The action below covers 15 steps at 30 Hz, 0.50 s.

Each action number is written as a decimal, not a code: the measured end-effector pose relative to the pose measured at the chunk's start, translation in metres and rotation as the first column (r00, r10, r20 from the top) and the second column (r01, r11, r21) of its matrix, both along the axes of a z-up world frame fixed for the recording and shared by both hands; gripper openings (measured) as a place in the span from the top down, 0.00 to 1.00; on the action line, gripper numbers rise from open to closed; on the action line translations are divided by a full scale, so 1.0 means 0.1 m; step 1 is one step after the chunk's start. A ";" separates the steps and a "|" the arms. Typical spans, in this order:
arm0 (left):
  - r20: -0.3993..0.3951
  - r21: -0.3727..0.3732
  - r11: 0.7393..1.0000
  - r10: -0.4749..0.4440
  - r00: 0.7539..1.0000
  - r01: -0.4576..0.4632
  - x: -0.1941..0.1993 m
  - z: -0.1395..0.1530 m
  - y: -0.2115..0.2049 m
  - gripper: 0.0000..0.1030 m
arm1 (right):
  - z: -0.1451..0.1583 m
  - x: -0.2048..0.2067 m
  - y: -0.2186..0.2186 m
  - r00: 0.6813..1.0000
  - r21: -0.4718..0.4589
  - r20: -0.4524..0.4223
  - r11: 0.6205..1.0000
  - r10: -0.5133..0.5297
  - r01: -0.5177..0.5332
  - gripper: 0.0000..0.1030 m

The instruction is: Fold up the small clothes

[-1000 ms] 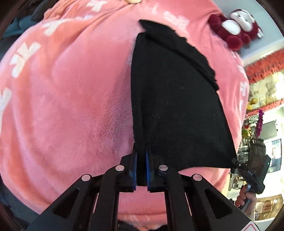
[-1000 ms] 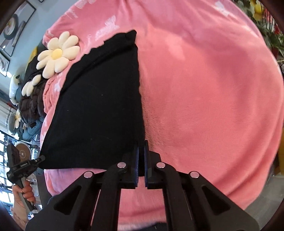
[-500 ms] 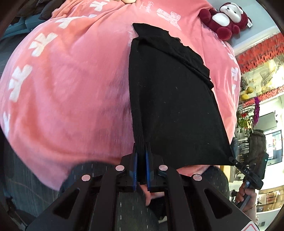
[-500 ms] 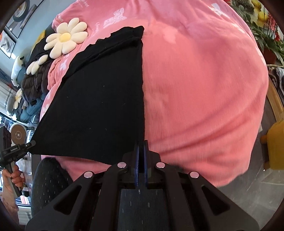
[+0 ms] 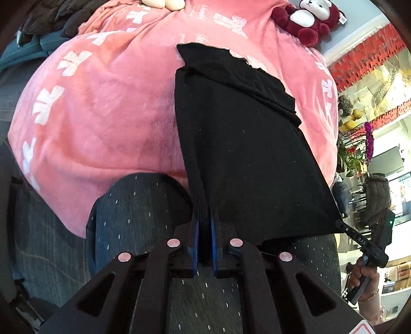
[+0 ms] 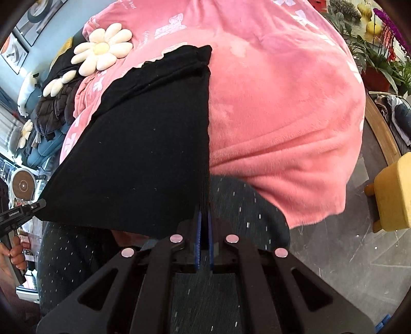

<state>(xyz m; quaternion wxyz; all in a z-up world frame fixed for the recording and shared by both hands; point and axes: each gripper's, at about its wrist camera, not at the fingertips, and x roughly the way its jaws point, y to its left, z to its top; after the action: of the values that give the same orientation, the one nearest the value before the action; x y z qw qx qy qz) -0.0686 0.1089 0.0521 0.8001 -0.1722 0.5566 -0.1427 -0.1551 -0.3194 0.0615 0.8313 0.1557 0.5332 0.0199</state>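
A black garment (image 5: 244, 144) lies stretched flat from the pink blanket (image 5: 108, 113) back toward me; it also shows in the right wrist view (image 6: 143, 144). My left gripper (image 5: 204, 218) is shut on the garment's near left corner. My right gripper (image 6: 203, 215) is shut on its near right corner. Both near corners hang off the blanket's front edge above the person's dark speckled trousers (image 5: 138, 213). The far edge of the garment rests folded on the blanket. Each gripper shows at the far corner in the other's view, the right one (image 5: 359, 239) and the left one (image 6: 23, 210).
A red and white plush toy (image 5: 310, 18) sits at the blanket's far right. A white flower cushion (image 6: 102, 51) and dark jackets (image 6: 54, 108) lie at the far left. A yellow stool (image 6: 393, 195) stands on the grey floor to the right. Plants (image 6: 372, 59) stand behind.
Both grippers have pulled the garment's near edge back off the blanket's front edge and over the person's legs. The blanket now sits farther away in both views.
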 end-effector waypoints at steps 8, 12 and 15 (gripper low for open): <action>0.163 0.022 1.000 -0.009 0.987 0.006 0.03 0.69 -0.02 0.95 | 0.78 0.12 -0.11 0.978 0.025 0.204 0.999 -0.040 0.036 0.98; 0.288 0.061 0.998 -0.029 0.957 0.012 0.52 1.12 -0.10 0.95 | 1.20 0.66 -0.23 0.937 0.056 0.344 0.998 -0.053 0.035 0.98; 0.352 0.122 0.993 -0.038 0.935 -0.005 1.07 1.31 -0.23 0.95 | 1.33 1.29 -0.30 0.911 0.031 0.410 0.999 -0.035 0.024 0.98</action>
<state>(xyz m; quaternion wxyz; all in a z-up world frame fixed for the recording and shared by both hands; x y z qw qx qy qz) 0.0386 0.0856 0.1832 0.8948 -0.0904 0.4128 -0.1440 -0.0260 -0.3493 0.1944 0.9228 0.1666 0.3442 0.0465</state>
